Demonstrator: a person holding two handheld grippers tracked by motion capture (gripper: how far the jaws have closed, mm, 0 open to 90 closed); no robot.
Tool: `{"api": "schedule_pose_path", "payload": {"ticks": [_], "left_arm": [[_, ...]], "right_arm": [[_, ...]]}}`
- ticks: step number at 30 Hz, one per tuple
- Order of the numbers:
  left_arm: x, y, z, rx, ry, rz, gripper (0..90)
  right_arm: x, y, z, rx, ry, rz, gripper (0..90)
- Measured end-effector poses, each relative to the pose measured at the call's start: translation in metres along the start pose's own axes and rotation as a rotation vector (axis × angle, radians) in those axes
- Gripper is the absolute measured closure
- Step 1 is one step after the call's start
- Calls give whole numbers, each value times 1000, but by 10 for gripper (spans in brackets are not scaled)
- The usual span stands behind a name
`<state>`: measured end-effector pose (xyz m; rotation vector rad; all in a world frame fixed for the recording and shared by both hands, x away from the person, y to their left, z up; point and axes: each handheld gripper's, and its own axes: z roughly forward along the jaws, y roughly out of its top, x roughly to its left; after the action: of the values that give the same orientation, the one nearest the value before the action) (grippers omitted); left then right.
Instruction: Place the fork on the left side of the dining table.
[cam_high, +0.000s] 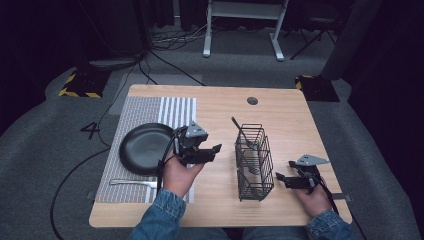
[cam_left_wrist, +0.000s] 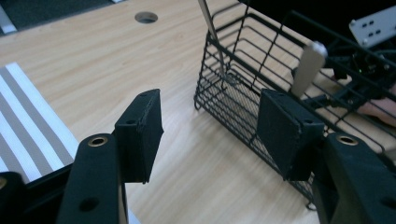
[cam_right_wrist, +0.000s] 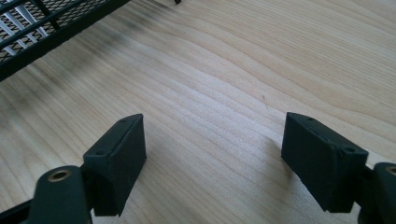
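A black wire basket (cam_high: 254, 162) stands on the wooden table right of centre, with several metal utensils in it. One thin handle (cam_high: 237, 126) sticks out of its far end. My left gripper (cam_high: 212, 152) hovers just left of the basket, open and holding nothing. In the left gripper view the open gripper (cam_left_wrist: 212, 126) faces the basket (cam_left_wrist: 243, 88), where a flat metal handle (cam_left_wrist: 308, 65) leans. My right gripper (cam_high: 285, 171) sits just right of the basket, open. In the right gripper view that gripper (cam_right_wrist: 215, 140) is over bare wood, with the basket (cam_right_wrist: 42, 23) at the top left.
A striped placemat (cam_high: 150, 107) covers the table's left side. A black plate (cam_high: 145, 147) lies on it, with a knife (cam_high: 132, 183) nearer the front edge. A round cable hole (cam_high: 252, 100) sits near the table's far edge. Beyond the table there are cables and a desk frame on the floor.
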<state>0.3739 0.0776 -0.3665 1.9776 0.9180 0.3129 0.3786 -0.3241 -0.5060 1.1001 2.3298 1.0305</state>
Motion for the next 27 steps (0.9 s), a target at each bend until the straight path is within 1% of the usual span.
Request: {"api": "schedule_pose_path", "payload": {"ticks": [1, 2, 3, 4, 5, 7, 12, 15, 20, 21, 22, 23, 26, 27], "left_arm": [[2, 8, 2, -7, -4, -4, 412], [3, 11, 2, -12, -9, 0, 413], [4, 14, 3, -19, -13, -6, 413], [4, 14, 3, -19, -13, -6, 413], [6, 20, 5, -30, -15, -2, 413], [9, 24, 7, -38, -21, -1, 413], [11, 31, 13, -39, -24, 2, 411], [12, 37, 17, -47, -24, 10, 411], [14, 41, 24, -66, -34, 1, 411], [14, 41, 27, -67, -39, -5, 411], [18, 44, 35, -62, -65, -5, 411], [18, 44, 35, -62, -65, -5, 410], [21, 45, 44, -53, -74, -3, 410], [21, 46, 50, -43, -76, -3, 410]], "right_arm": [[0, 0, 0, 0, 0, 0, 221], [0, 0, 0, 0, 0, 0, 221], [0, 0, 0, 0, 0, 0, 221], [0, 0, 0, 0, 0, 0, 221], [0, 0, 0, 0, 0, 0, 221], [0, 0, 0, 0, 0, 0, 221], [0, 0, 0, 0, 0, 0, 221], [0, 0, 0, 0, 0, 0, 221], [0, 0, 0, 0, -1, -1, 221], [0, 0, 0, 0, -1, -1, 221], [0, 0, 0, 0, -1, -2, 221], [0, 0, 0, 0, -1, -2, 221], [0, 0, 0, 0, -1, -1, 221], [0, 0, 0, 0, -1, -2, 221]]}}
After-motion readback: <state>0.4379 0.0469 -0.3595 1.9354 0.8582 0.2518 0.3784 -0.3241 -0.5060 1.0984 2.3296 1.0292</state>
